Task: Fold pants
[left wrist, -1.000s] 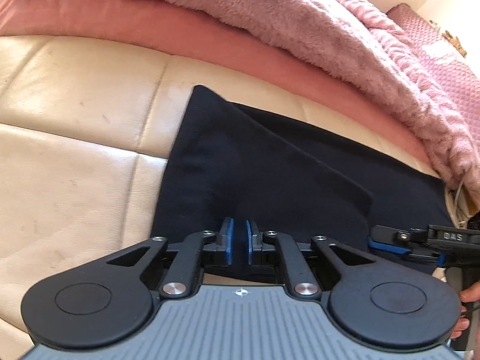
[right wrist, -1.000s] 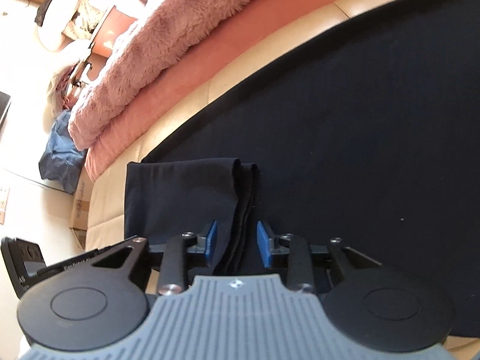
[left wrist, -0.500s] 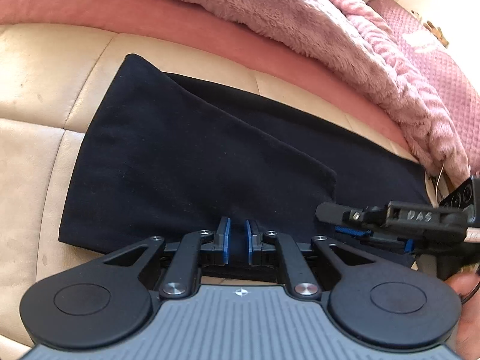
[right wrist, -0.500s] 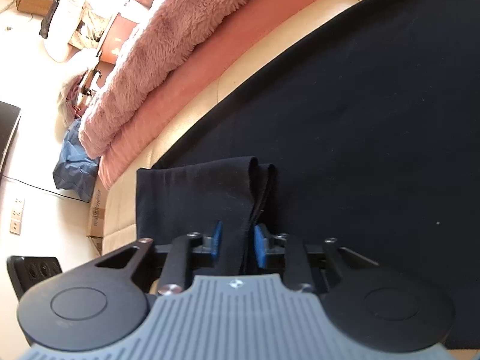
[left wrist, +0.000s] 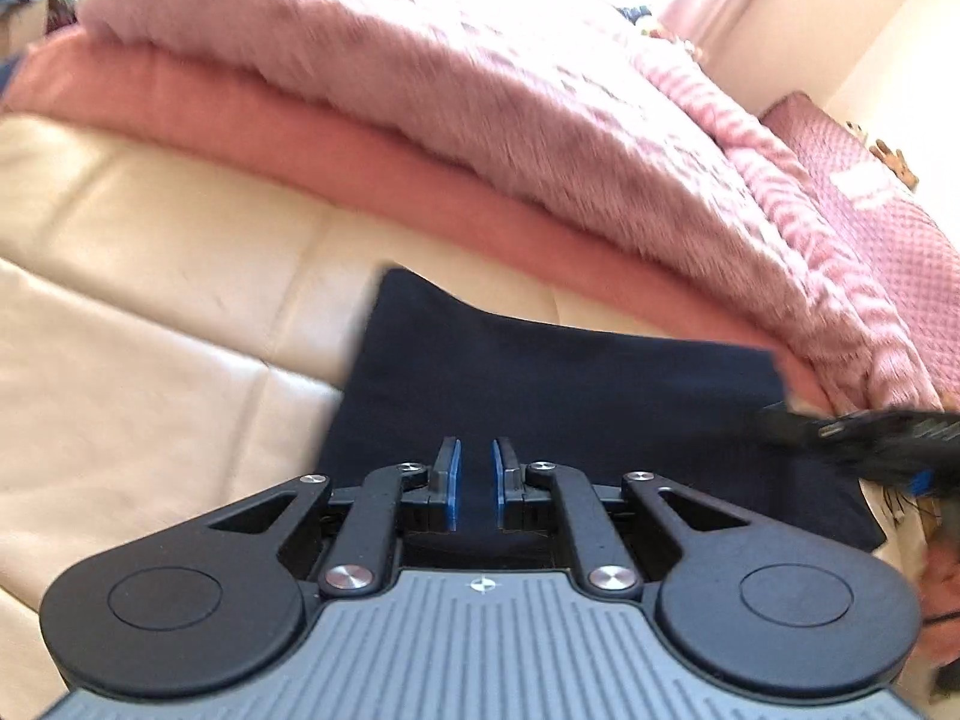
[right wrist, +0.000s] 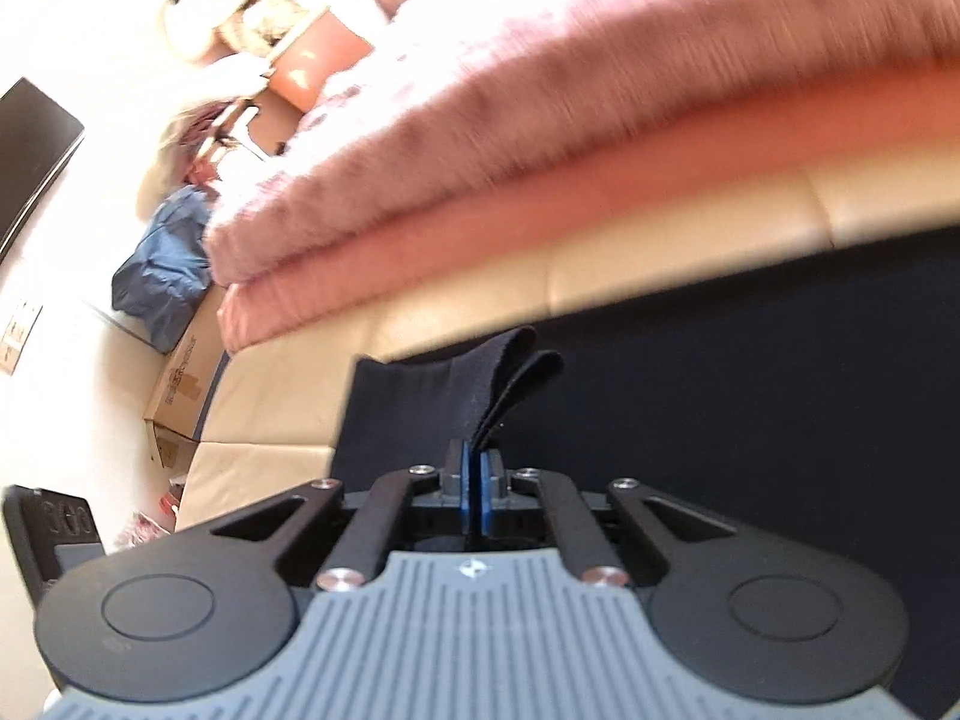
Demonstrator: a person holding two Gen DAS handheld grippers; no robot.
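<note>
Beige leather sofa (left wrist: 150,276), pink blankets (left wrist: 480,120) at 12 o'clock. Pants (left wrist: 570,384) lie on the cushion. My right gripper (right wrist: 476,468) has just closed onto their folded edge; left gripper (left wrist: 476,468) pinches cloth, narrow gap. Thin bite: layers may slip if I lift unevenly.

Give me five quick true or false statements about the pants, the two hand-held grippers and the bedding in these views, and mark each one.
1. The pants are light grey. False: they are dark navy.
2. The right hand-held gripper pinches a fold of the pants. True.
3. The pants lie on a wooden floor. False: they lie on a cream leather cushion.
4. A fluffy pink blanket lies behind the pants. True.
5. The left hand-held gripper stands wide open. False: its blue pads are close together, with dark fabric between them.
</note>
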